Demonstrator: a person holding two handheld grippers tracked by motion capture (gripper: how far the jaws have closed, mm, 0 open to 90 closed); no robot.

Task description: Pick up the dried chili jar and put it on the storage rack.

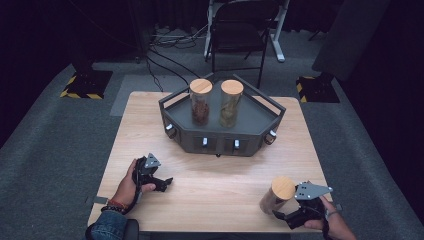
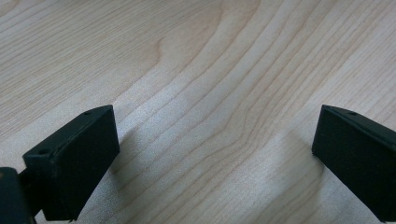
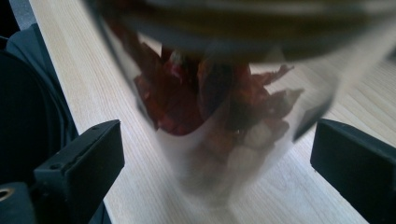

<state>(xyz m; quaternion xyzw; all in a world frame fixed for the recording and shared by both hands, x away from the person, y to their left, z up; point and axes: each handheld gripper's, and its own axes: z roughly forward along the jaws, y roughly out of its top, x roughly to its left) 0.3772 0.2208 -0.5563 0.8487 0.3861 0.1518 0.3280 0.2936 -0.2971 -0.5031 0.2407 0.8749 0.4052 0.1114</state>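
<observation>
Right gripper at near right table edge, jaws wide, not pressing the jar standing tilted just beyond them; jar blurred, holds red dried bits. Left gripper near left, jaws wide, empty over bare wood. Two more jars upright on far grey tray.

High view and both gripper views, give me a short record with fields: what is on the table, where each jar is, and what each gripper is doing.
surface: wooden table
rack: dark angular tray at the far middle of the table
jars on tray: two clear jars with wooden lids, left jar and right jar, upright, side by side
third jar: near jar at the near right edge, tilted, dark red contents
right gripper: jaws open around the near jar, pads not touching it
left gripper: open, over bare wood
</observation>
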